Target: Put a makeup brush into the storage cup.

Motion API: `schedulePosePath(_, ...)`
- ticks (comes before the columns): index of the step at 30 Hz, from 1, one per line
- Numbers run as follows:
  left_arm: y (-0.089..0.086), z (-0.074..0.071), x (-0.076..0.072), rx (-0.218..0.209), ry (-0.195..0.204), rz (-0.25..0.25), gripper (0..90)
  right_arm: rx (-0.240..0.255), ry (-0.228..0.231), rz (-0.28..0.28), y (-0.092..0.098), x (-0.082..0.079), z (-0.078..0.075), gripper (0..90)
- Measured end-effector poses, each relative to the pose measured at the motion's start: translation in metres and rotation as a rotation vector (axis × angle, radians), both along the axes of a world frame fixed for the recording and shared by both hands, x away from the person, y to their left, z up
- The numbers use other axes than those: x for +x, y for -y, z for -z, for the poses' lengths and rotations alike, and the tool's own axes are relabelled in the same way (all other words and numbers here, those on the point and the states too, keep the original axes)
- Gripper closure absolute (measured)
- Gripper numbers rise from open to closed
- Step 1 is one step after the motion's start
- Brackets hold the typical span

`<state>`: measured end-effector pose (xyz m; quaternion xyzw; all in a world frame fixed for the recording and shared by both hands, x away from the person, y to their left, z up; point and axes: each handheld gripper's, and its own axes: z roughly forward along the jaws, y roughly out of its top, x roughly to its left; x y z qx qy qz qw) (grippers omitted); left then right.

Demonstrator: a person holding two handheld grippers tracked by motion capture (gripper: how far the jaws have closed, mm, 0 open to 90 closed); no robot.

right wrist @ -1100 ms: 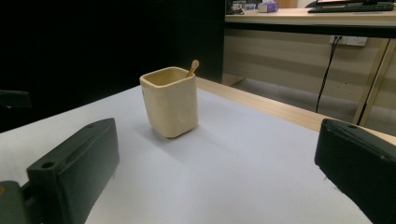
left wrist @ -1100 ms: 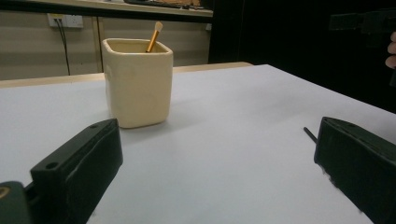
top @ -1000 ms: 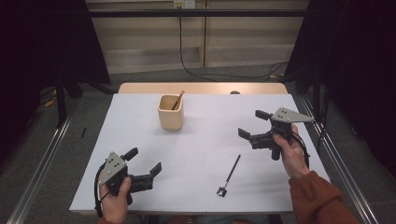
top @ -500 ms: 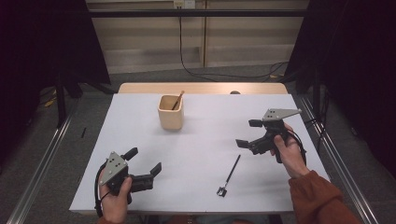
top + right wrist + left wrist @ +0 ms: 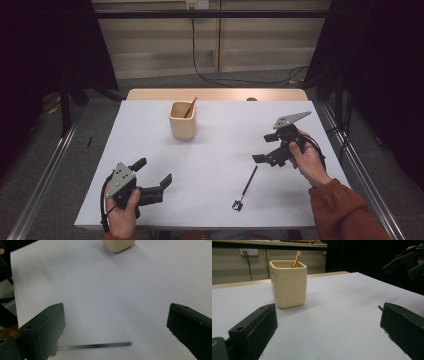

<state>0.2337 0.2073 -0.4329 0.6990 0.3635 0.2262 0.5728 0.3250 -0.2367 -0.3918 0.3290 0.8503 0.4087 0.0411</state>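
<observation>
Two grippers up, both with jaws spread wide and nothing in them. The right gripper (image 5: 266,148) is held above the table (image 5: 220,150) at the right side, the person's right hand (image 5: 306,161) wrapped around it from behind, wrist bent so the jaws angle down and to the left toward the thin black brush (image 5: 245,187). That brush lies flat on the white surface, near the front edge, just below and in front of the jaws. The left gripper (image 5: 152,176) sits low at the front-left corner, left hand (image 5: 121,210) underneath, jaws pointed at the cream cup (image 5: 182,120), which has a wooden-handled stick (image 5: 190,107) leaning inside.
</observation>
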Motion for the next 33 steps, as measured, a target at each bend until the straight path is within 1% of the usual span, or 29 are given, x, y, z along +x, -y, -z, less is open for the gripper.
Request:
schedulePosePath(2, 0.000, 0.000, 0.000, -0.002, -0.003, -0.002, 1.1, -0.020, -0.011, -0.015, -0.001, 0.000, 0.001, 1.6)
schedulePosePath(4, 0.000, 0.000, 0.000, 0.000, 0.002, 0.001, 1.1, -0.043, -0.031, -0.021, -0.002, 0.001, 0.002, 1.8)
schedulePosePath(6, 0.000, -0.001, -0.001, -0.003, 0.005, -0.003, 1.1, -0.047, -0.049, -0.045, -0.002, 0.001, 0.004, 1.8)
schedulePosePath(11, -0.001, 0.000, 0.000, 0.000, 0.004, -0.008, 1.1, -0.079, -0.103, -0.069, -0.003, 0.002, 0.008, 2.0)
schedulePosePath(14, -0.001, -0.001, 0.000, 0.003, 0.006, -0.006, 1.1, -0.089, -0.130, -0.072, -0.003, 0.005, 0.011, 3.0)
schedulePosePath(17, -0.001, 0.000, 0.000, 0.002, 0.002, -0.008, 1.1, -0.096, -0.182, -0.064, -0.004, 0.008, 0.015, 4.3)
schedulePosePath(19, -0.002, -0.001, 0.000, 0.003, 0.006, -0.006, 1.1, -0.115, -0.207, -0.065, -0.005, 0.009, 0.018, 4.7)
schedulePosePath(22, -0.002, 0.000, 0.000, 0.002, 0.004, -0.008, 1.1, -0.153, -0.221, -0.071, -0.007, 0.009, 0.021, 5.2)
schedulePosePath(24, -0.001, 0.000, 0.000, 0.001, 0.002, -0.005, 1.1, -0.165, -0.224, -0.081, -0.007, 0.009, 0.022, 6.1)
schedulePosePath(27, -0.001, 0.000, 0.001, -0.004, -0.004, 0.001, 1.1, -0.180, -0.240, -0.075, -0.007, 0.010, 0.024, 5.6)
schedulePosePath(28, -0.001, 0.001, 0.001, -0.005, -0.005, -0.001, 1.1, -0.185, -0.252, -0.068, -0.007, 0.010, 0.025, 5.7)
schedulePosePath(29, -0.001, 0.001, 0.001, -0.006, -0.006, 0.000, 1.1, -0.201, -0.269, -0.061, -0.007, 0.011, 0.027, 5.5)
schedulePosePath(30, -0.001, 0.001, 0.001, -0.007, -0.007, 0.000, 1.1, -0.215, -0.276, -0.061, -0.008, 0.011, 0.029, 5.5)
schedulePosePath(33, -0.001, 0.001, 0.001, -0.003, -0.004, 0.002, 1.1, -0.247, -0.302, -0.078, -0.013, 0.011, 0.037, 7.2)
